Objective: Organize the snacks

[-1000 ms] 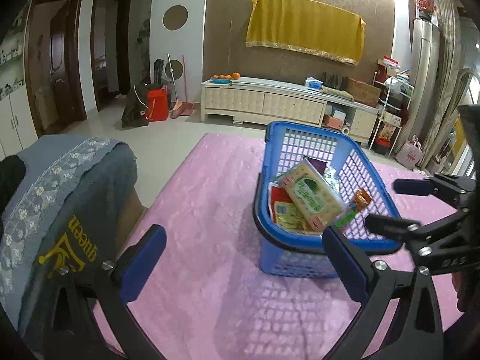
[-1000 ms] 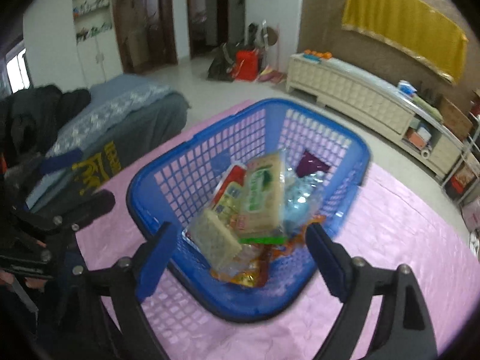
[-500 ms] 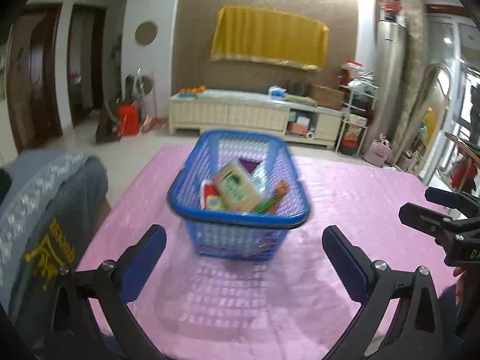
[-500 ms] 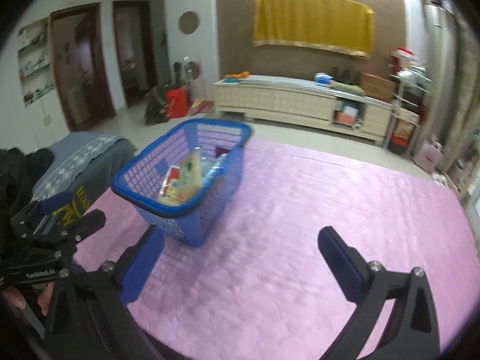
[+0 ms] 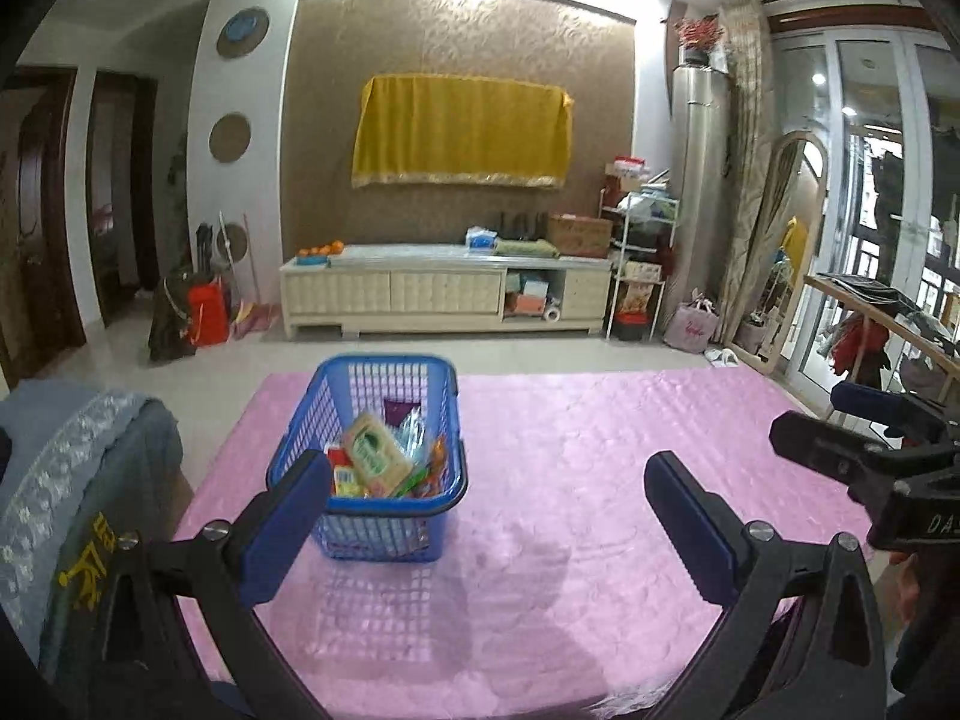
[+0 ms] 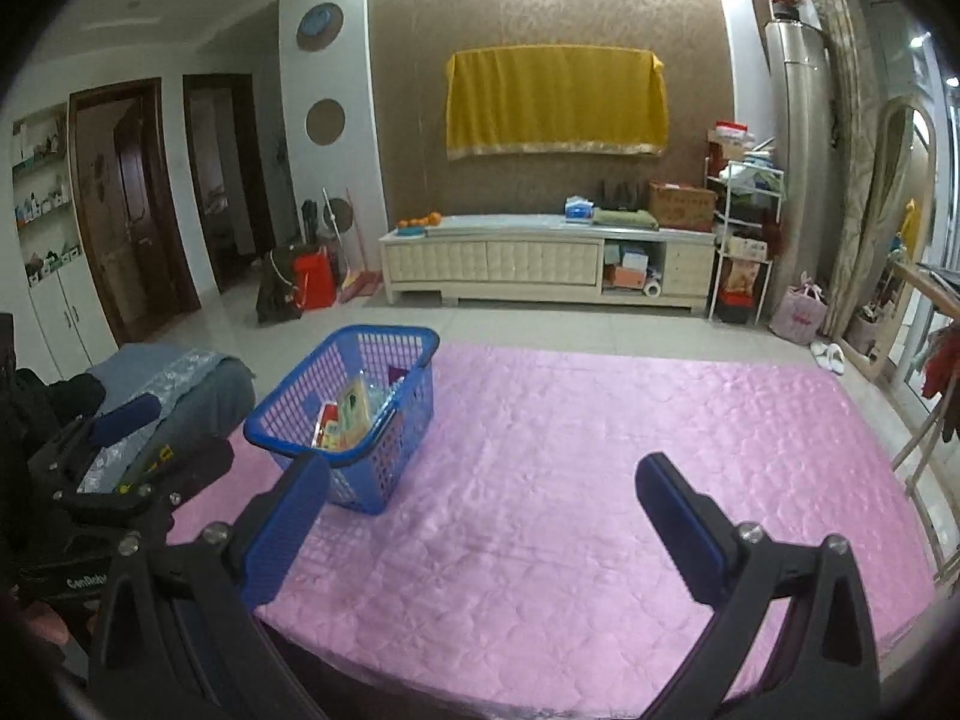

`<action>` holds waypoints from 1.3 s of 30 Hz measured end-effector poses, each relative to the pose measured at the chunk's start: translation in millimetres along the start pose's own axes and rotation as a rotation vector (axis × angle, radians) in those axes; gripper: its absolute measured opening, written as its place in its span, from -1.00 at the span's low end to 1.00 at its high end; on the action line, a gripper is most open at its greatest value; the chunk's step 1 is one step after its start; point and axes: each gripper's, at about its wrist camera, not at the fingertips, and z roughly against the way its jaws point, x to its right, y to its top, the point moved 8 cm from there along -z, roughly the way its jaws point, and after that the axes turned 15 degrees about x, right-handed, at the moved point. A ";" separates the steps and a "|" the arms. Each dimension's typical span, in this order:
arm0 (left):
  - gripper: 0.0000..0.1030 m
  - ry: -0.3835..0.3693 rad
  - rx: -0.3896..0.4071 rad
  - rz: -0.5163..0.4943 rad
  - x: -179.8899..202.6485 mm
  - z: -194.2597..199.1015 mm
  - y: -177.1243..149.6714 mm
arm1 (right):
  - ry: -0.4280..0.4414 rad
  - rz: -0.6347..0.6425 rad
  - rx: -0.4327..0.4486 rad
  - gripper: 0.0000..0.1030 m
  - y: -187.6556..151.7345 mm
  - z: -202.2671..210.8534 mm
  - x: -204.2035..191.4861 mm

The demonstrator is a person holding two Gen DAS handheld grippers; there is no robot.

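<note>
A blue plastic basket (image 5: 414, 387) stands on the pink table cover (image 5: 600, 480), left of centre. It holds several snack packets, among them a yellow-green pack (image 5: 375, 456) on top. The basket also shows in the right wrist view (image 6: 414, 396). My left gripper (image 5: 489, 501) is open and empty, pulled back, its left finger in front of the basket's near left corner. My right gripper (image 6: 480, 501) is open and empty, further right over the bare cover. It also shows at the right edge of the left wrist view (image 5: 840, 420).
A chair draped in grey-blue cloth (image 5: 72, 480) stands at the table's left edge. A cream TV cabinet (image 5: 444, 291) and a shelf rack (image 5: 639, 276) line the far wall. A wooden rack with clothes (image 5: 870, 324) stands to the right.
Both grippers have pulled back and risen away from the basket, which now looks smaller and further off. Both stayed open and empty.
</note>
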 end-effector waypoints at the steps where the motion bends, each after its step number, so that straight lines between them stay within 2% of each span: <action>1: 1.00 -0.002 0.008 -0.007 3.0 1.6 3.7 | -0.003 0.003 0.006 1.00 0.4 2.3 0.1; 9: 1.00 -0.026 0.016 -0.041 17.5 3.9 2.7 | -0.019 0.000 0.018 1.00 -4.1 7.3 6.5; 39: 1.00 -0.047 0.017 -0.029 23.8 12.6 2.8 | -0.005 -0.020 0.015 1.00 -9.4 17.2 4.9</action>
